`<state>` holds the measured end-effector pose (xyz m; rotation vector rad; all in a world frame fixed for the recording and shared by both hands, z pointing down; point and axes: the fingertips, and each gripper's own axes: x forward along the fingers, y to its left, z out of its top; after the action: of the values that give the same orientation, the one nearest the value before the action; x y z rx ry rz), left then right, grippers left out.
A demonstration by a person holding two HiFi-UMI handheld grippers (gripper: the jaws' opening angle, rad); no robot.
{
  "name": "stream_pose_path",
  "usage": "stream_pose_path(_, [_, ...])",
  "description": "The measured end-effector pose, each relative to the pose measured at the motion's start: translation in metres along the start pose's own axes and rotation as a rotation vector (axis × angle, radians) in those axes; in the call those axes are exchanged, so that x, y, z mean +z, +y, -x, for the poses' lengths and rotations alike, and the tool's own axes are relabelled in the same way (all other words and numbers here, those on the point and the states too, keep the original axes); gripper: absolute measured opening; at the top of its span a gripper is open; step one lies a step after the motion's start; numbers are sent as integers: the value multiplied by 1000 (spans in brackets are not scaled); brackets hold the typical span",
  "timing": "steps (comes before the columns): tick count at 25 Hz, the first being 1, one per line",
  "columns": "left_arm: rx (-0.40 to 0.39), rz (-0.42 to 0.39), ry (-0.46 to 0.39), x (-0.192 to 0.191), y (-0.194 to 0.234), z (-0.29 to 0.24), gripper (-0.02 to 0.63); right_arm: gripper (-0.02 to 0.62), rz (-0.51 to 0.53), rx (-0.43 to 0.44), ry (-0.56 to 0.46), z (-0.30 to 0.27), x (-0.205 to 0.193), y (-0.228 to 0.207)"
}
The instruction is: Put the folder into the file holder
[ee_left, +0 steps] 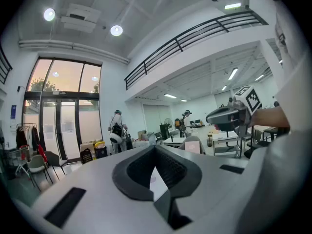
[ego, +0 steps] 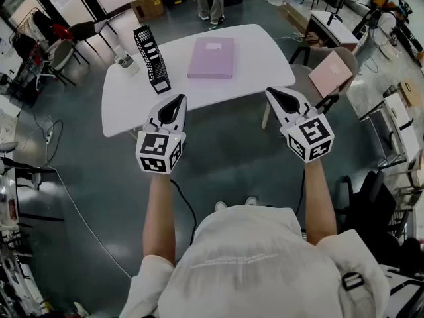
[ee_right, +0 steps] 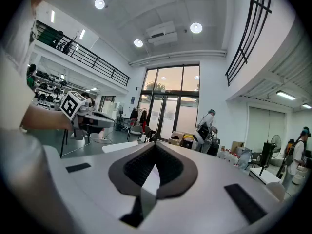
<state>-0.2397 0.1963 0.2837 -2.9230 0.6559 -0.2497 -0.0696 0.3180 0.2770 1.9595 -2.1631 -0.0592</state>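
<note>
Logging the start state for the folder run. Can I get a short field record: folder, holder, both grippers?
folder: flat lilac-pink folder, lying mid-table on the white table
holder: black slotted file holder, left of the folder, apart from it
left gripper: in the air by the table's near edge, jaws together, empty
right gripper: likewise, jaws together, empty
progress: folder not yet in holder

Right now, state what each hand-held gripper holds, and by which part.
Nothing is held. The left hand-held gripper and the right hand-held gripper are both shut and empty.
</note>
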Motion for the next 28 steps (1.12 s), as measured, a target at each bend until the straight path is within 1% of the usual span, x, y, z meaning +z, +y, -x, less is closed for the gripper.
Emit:
stream_pose_path(5, [11, -39, 5, -6, 7, 4, 15, 17, -22, -7, -15, -4, 3, 4])
stream_pose_path(9, [-1, -57, 10, -11, 11, 9, 15, 17, -56, -41, -26, -6, 3, 4])
stream_pose_path(13, [-7, -52, 13, -17, 19, 14, 15, 17, -31, -35, 12, -10, -4, 14])
stream_pose_path(18, [-21, -43, 25, -30, 29, 21, 15, 17, -35, -26, 18, -17, -6, 31])
stream_pose_path(28, [-33, -26, 40, -50, 48, 34, 15, 17, -44, -64, 30, -26, -7, 50])
